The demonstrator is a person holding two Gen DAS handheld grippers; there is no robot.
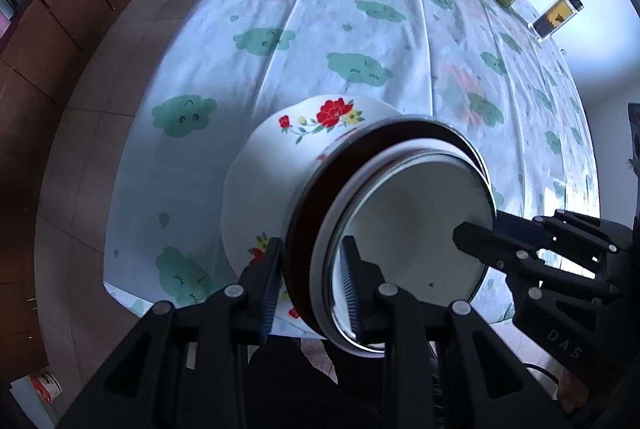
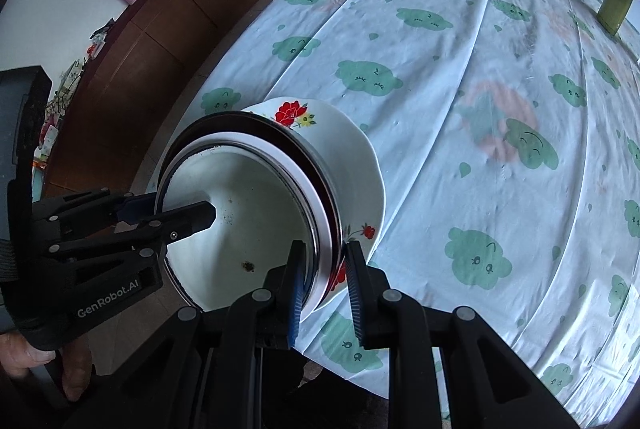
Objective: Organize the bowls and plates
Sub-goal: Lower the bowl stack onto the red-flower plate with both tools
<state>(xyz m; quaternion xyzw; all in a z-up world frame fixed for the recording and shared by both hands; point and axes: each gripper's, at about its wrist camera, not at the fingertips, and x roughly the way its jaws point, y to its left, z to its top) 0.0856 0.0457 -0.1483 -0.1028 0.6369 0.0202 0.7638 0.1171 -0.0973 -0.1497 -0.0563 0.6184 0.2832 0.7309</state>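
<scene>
Because the nested stack of bowls (image 1: 400, 213) is too wide for one grip, we hold it tipped above the bench (image 1: 360, 9), left gripper (image 1: 312, 281) jaws clamped on its near rim and right gripper (image 2: 324, 281) jaws clamped on the opposite rim.

Cloud-print tablecloth (image 1: 360, 29) on the table; brown wooden cabinets (image 2: 168, 29) along a white wall; tiled floor (image 1: 132, 41)
</scene>
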